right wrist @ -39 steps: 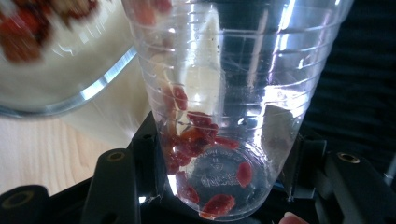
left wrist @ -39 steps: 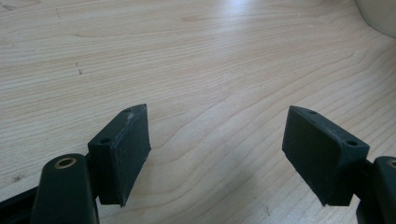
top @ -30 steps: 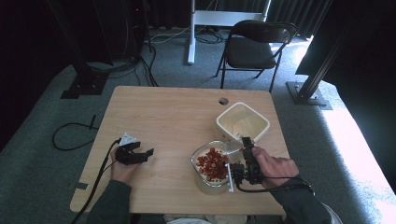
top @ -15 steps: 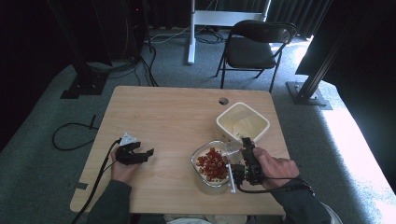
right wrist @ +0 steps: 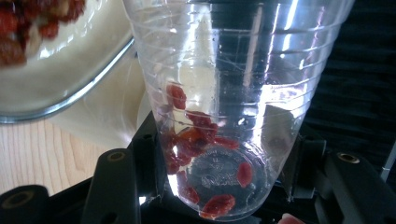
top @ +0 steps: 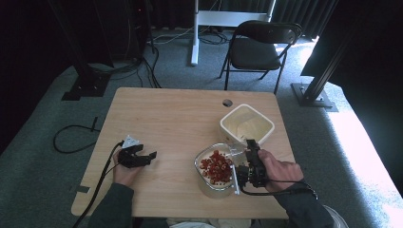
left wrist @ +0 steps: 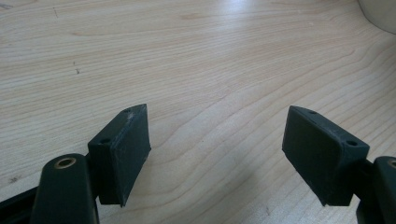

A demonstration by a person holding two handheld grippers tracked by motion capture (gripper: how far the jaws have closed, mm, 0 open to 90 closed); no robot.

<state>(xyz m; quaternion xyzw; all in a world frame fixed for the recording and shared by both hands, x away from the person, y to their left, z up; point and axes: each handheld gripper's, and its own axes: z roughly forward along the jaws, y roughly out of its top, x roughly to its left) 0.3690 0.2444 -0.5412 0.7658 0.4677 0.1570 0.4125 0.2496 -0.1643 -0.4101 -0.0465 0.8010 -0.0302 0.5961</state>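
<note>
My right gripper [right wrist: 219, 182] is shut on a clear plastic cup [right wrist: 224, 93], gripped near its base. A few red dried berries [right wrist: 196, 140] cling to the cup's bottom and side. In the high view this gripper [top: 247, 164] holds the cup [top: 235, 166] tilted at the right rim of a glass bowl [top: 202, 166] filled with red pieces [top: 216, 166]. The bowl's rim [right wrist: 70, 84] lies just beyond the cup at upper left. My left gripper [top: 148, 153] rests low over the table's left front. Its jaws stand wide apart over bare wood, nothing between them [left wrist: 215, 149].
A white square container [top: 223, 126] stands behind the bowl at the table's right; its edge [left wrist: 378, 14] peeks in at the top right of the left gripper view. A cable hole [top: 227, 102] marks the wooden table [top: 166, 118]. A black folding chair [top: 259, 47] stands beyond.
</note>
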